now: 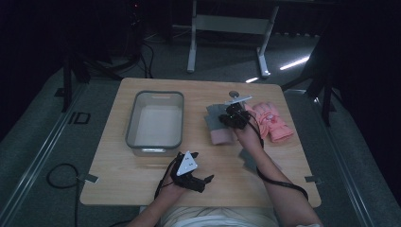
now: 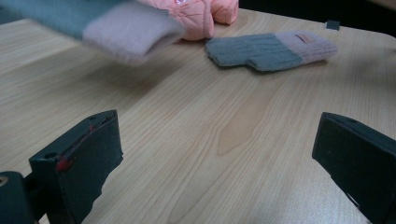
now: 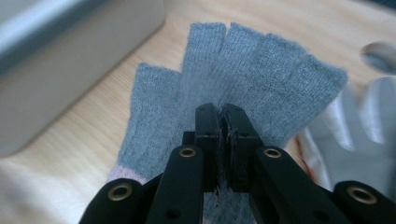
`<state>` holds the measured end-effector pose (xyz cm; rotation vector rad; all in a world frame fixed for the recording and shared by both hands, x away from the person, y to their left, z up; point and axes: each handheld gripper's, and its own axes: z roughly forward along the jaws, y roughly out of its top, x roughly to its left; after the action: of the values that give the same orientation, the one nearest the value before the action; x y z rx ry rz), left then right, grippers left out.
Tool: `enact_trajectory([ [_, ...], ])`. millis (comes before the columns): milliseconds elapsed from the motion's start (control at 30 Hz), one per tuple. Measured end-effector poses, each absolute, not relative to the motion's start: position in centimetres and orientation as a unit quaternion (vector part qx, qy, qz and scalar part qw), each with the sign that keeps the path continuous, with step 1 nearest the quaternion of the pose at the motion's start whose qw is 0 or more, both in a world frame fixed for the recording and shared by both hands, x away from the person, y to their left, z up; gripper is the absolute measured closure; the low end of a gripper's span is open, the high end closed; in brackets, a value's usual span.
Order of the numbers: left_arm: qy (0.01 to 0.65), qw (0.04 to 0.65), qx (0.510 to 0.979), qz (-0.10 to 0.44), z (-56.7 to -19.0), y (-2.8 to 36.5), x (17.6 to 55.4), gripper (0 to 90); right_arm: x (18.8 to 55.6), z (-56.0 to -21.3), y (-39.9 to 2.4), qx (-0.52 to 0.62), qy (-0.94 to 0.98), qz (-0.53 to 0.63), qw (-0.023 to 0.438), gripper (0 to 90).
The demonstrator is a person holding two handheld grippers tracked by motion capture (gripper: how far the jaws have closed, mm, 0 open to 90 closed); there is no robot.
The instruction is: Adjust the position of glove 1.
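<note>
The right tool (image 3: 223, 122) has its two black jaws pressed together on a grey knitted fingerless glove with a pale pink cuff (image 3: 243, 79), pinching a fold of the wool at the palm. The glove's short finger tubes fan out beyond the jaws. In the high view this right tool (image 1: 235, 117) is to the right of the grey rectangular plastic bin (image 1: 155, 118), which stands open on the light wooden desk (image 1: 142, 175), and the held glove (image 1: 218, 128) spreads out under the tool, between the bin and a padded salmon-pink mitten (image 1: 272, 121). In the left gripper view the glove's pink cuff (image 2: 130, 30) appears blurred and seems lifted clear of the wood.

A second grey knitted glove with a pink cuff (image 2: 271, 50) lies flat on the desk on the near right side of the bin, by the person's right forearm, just beside the padded mitten (image 2: 196, 14) in the left gripper view.

The left tool (image 1: 191, 172) sits near the front edge of the desk, below the bin's near right corner. Its jaws stand wide apart with bare wood between them and nothing in its grasp.
</note>
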<state>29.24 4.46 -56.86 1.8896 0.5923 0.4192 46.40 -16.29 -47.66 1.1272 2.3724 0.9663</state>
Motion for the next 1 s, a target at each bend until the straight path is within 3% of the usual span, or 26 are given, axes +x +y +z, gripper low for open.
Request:
enact_trajectory([
  [300, 0.248, 0.529, 0.79, 0.185, -56.9, 4.4, 29.1, 1.1, 39.5, -45.2, -16.7, 0.44, 0.791, 0.384, 0.18, 85.5],
  [533, 0.244, 0.529, 0.791, 0.185, -56.9, 4.4, 29.1, 1.1, 36.8, -48.7, -17.2, 0.469, 0.79, 0.355, 0.172, 85.5],
  [700, 0.244, 0.529, 0.791, 0.185, -56.9, 4.4, 29.1, 1.1, 35.3, -51.3, -17.2, 0.486, 0.789, 0.349, 0.14, 85.5],
  [1000, 0.245, 0.53, 0.791, 0.184, -56.9, 4.4, 29.1, 1.1, 34.1, -53.3, -16.5, 0.488, 0.793, 0.34, 0.133, 85.4],
])
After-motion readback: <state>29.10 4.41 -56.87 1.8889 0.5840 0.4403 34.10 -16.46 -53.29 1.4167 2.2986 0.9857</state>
